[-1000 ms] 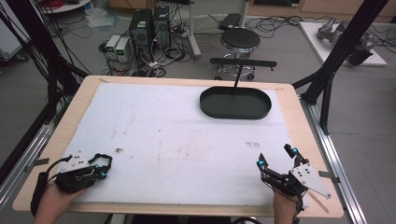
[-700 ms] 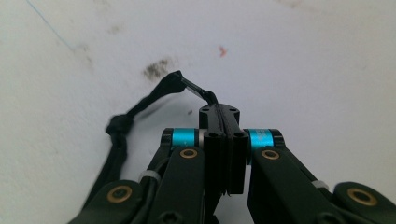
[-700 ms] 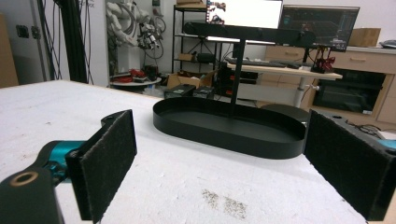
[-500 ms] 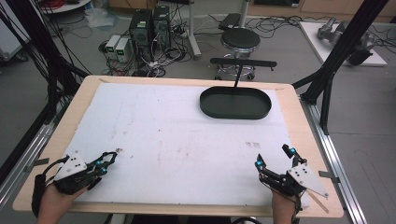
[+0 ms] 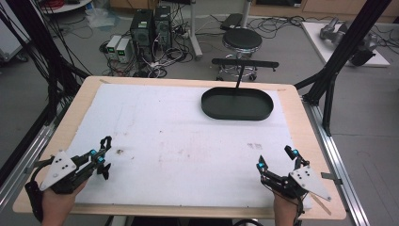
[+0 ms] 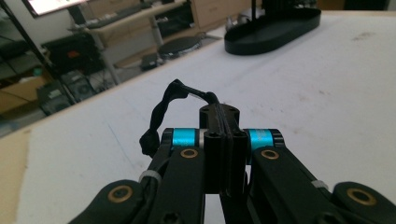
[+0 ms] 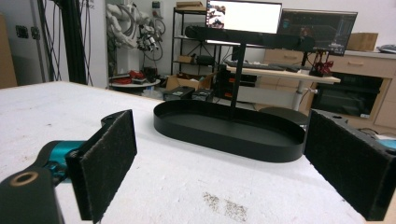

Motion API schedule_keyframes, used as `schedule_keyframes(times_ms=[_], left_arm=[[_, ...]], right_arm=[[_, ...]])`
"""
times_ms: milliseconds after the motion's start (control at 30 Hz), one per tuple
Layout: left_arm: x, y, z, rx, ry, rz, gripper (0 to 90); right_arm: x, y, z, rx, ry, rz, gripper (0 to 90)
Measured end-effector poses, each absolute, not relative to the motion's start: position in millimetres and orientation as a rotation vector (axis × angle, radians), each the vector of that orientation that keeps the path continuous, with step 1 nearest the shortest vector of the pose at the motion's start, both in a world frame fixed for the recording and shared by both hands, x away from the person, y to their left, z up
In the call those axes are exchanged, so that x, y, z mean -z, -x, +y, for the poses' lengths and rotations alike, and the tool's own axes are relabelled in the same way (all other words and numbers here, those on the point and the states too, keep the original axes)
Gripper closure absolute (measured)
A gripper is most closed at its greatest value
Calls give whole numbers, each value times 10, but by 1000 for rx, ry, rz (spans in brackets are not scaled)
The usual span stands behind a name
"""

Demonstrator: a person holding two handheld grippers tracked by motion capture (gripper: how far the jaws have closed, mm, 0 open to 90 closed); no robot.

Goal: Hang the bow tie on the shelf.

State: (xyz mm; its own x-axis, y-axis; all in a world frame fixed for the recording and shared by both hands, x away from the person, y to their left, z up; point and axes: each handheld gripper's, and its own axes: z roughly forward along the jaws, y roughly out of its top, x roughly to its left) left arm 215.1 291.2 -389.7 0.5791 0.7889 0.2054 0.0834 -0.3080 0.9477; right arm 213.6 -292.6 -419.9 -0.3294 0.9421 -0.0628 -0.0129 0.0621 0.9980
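The left claw (image 5: 104, 156) rests at the near left corner of the white surface (image 5: 179, 141), jaws pressed together on nothing, as its own view (image 6: 223, 140) confirms. The right claw (image 5: 277, 159) sits at the near right corner, jaws wide apart and empty. A black oval tray (image 5: 237, 103) lies at the far right, well apart from both.
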Motion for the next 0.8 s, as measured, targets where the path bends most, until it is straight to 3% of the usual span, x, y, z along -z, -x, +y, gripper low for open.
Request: schedule_keyframes(times_ms=[300, 800], left_arm=[[3663, -2200, 2651, -989, -1559, 676, 886], [3425, -2632, 1972, -1032, -1363, 628, 888]], right_arm=[[4197, -2130, -2915, -1403, -975, 1475, 91], [4204, -2126, -2916, -1416, -972, 1469, 91]])
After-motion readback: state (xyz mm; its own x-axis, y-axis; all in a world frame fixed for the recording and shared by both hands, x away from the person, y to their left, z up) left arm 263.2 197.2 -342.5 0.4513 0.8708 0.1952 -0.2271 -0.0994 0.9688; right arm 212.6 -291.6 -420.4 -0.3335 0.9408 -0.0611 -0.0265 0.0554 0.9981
